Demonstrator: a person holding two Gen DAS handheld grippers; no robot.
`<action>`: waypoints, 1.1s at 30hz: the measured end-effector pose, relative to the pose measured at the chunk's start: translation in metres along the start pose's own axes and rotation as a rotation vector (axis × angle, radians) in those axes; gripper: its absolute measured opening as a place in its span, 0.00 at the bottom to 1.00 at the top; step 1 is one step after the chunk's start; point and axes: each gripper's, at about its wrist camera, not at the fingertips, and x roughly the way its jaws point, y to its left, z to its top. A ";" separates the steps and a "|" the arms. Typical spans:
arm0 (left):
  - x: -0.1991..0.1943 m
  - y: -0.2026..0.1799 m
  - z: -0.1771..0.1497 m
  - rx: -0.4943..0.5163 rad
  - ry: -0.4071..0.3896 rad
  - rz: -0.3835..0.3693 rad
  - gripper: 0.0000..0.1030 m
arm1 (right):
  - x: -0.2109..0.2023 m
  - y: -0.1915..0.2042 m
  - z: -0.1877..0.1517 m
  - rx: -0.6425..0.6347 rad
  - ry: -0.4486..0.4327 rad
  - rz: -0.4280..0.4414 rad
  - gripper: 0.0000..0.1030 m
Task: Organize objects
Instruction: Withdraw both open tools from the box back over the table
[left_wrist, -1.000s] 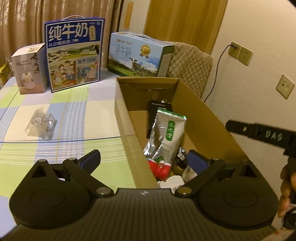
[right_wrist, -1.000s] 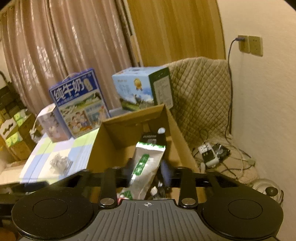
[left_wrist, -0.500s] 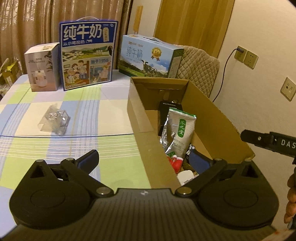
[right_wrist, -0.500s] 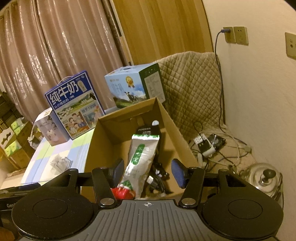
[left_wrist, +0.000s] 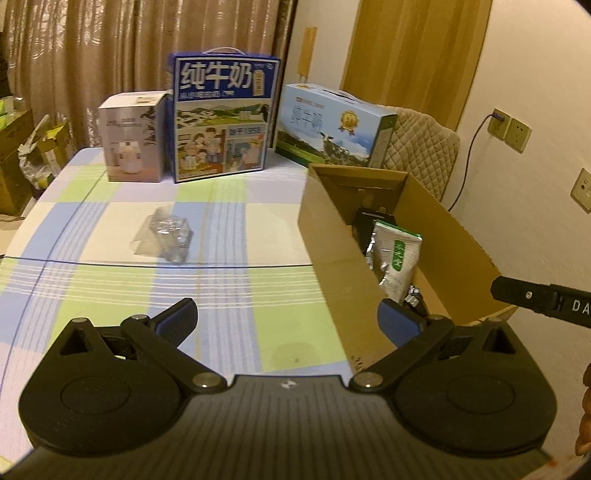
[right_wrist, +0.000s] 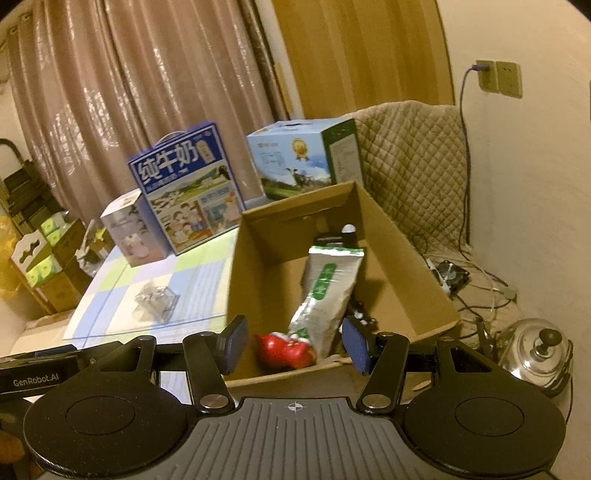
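**A:** status on the tongs?

**B:** My left gripper (left_wrist: 286, 319) is spread wide, nothing between its fingers. It hangs over the checked tablecloth (left_wrist: 110, 280), with the near corner of the cardboard box (left_wrist: 332, 258) just ahead of its right finger. My right gripper (right_wrist: 293, 343) is about half open, also holding nothing.

**A:** where's the tea pouch?

**B:** The silver-green pouch (right_wrist: 325, 291) is in the box, leaning up toward the far wall. Its lower end lies just ahead of the right gripper, between the two fingers but not touched by them. A red toy (right_wrist: 284, 350) lies beside the pouch foot, close to the near box wall.

**A:** anything else in there?

**B:** A black packet (right_wrist: 334, 240) behind the pouch, and some small dark bits to its right; can't tell what those are.

**A:** and outside the box?

**B:** A clear plastic case (left_wrist: 166, 240) is on the cloth, well ahead and left of the left gripper. Past it, along the far table edge: a white carton (left_wrist: 133, 147), a blue milk carton (left_wrist: 221, 118) and a light-blue milk carton (left_wrist: 332, 129).
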 end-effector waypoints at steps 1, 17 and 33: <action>-0.002 0.004 -0.001 -0.005 -0.002 0.003 0.99 | -0.001 0.005 0.000 -0.005 0.000 0.004 0.52; -0.036 0.103 -0.012 -0.072 -0.055 0.134 0.99 | 0.015 0.085 -0.009 -0.120 0.023 0.103 0.52; -0.009 0.166 -0.013 -0.077 0.011 0.180 0.99 | 0.074 0.145 -0.023 -0.218 0.084 0.153 0.52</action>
